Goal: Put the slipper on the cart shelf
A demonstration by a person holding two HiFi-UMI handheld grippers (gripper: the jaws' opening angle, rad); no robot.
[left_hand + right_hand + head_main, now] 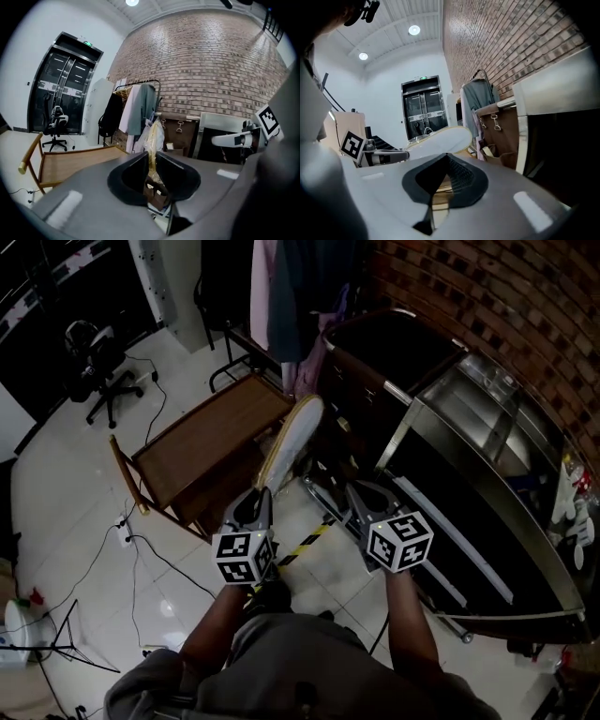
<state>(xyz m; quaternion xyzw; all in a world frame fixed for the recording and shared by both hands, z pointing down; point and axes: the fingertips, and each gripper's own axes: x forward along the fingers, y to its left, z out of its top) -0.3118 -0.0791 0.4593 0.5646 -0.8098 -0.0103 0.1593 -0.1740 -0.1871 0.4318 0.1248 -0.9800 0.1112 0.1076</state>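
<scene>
slipper (290,439) | pale sole, yellow rim | tilted, end clamped in left gripper (262,493)

Near end of slipper (292,439) hidden inside left gripper (262,491) jaws, person (281,662) cut off at bottom edge, cart shelf (478,521) surface too dark to tell

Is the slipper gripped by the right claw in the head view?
No, the slipper sticks out of the left claw, while the right claw holds nothing.

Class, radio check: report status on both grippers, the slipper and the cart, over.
Left gripper shut on slipper. Right gripper shut, empty. Wooden cart ahead, nothing seen between.
</scene>
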